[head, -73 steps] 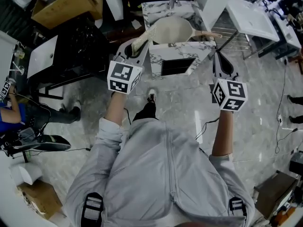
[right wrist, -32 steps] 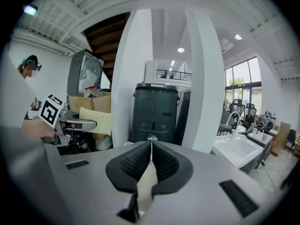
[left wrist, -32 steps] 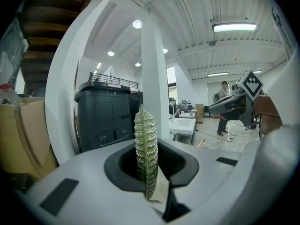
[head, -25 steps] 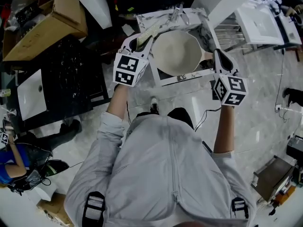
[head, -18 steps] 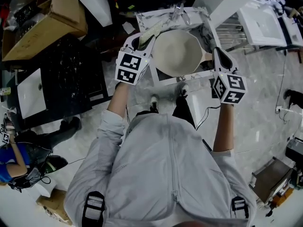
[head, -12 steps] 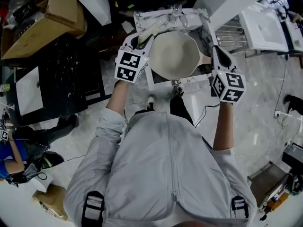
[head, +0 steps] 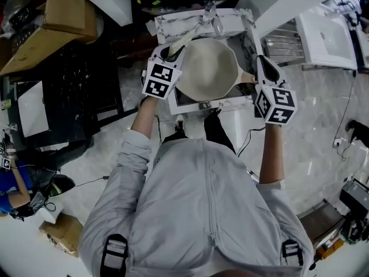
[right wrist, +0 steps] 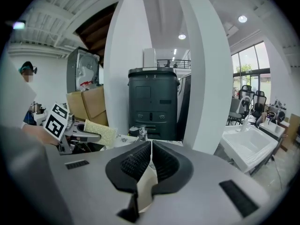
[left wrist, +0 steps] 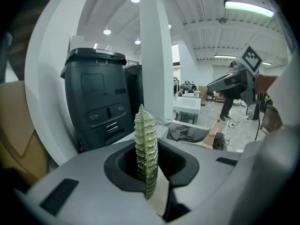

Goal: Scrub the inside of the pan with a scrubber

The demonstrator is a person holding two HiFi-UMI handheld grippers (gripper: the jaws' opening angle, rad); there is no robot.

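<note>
We have stepped closer, so the sink (head: pixel 173 23) now lies right under the pan (head: pixel 207 68). Our right tool (head: pixel 260 69) pinches the handle (head: pixel 247 77) and our left tool (head: pixel 170 52) pinches the scrubber (head: pixel 185 38) beside the pan's rim, so scrubbing looks ready to start

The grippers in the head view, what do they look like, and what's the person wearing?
The left gripper and right gripper are grey with black jaws, each with a white cube printed with black square markers. The person wears a light grey zip jacket.
</note>
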